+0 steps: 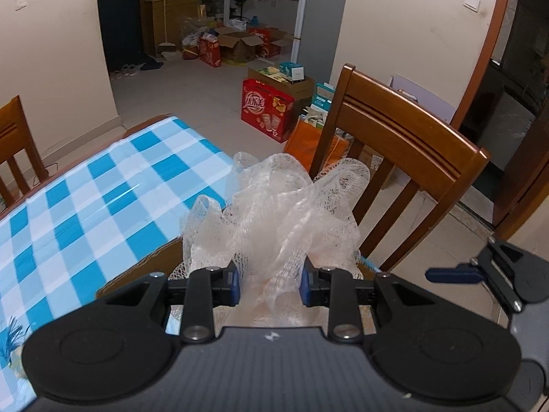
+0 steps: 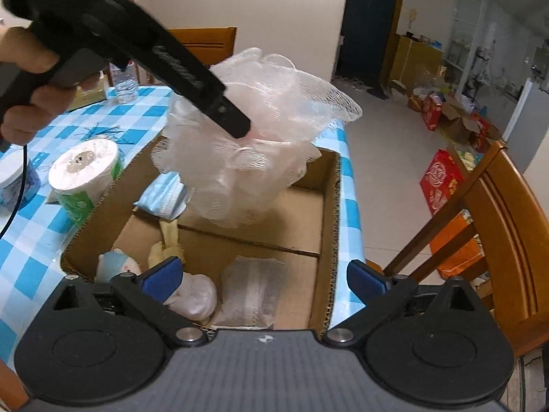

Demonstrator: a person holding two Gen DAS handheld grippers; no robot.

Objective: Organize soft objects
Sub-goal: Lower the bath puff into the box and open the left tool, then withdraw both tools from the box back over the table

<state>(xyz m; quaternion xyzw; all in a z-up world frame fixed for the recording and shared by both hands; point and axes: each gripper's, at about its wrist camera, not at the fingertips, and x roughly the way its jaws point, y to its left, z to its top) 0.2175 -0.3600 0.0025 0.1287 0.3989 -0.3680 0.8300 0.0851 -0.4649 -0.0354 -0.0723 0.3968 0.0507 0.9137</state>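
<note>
My left gripper (image 1: pixel 269 285) is shut on a pale pink mesh bath sponge (image 1: pixel 274 213) and holds it in the air. In the right wrist view the sponge (image 2: pixel 260 130) hangs over the far half of an open cardboard box (image 2: pixel 329 213), with the left gripper (image 2: pixel 236 127) reaching in from the upper left. My right gripper (image 2: pixel 264 278) is open and empty above the box's near edge. The box holds a blue face-mask pack (image 2: pixel 164 192), a small plush toy (image 2: pixel 118 264), a yellowish soft toy (image 2: pixel 168 240), a pinkish pouch (image 2: pixel 195 298) and a clear bagged item (image 2: pixel 252 292).
The box sits on a blue-and-white checked tablecloth (image 1: pixel 103 185). A toilet paper roll (image 2: pixel 85 175), a water bottle (image 2: pixel 125 82) and a round tub (image 2: pixel 13 178) stand left of the box. A wooden chair (image 1: pixel 405 151) stands at the table's right edge.
</note>
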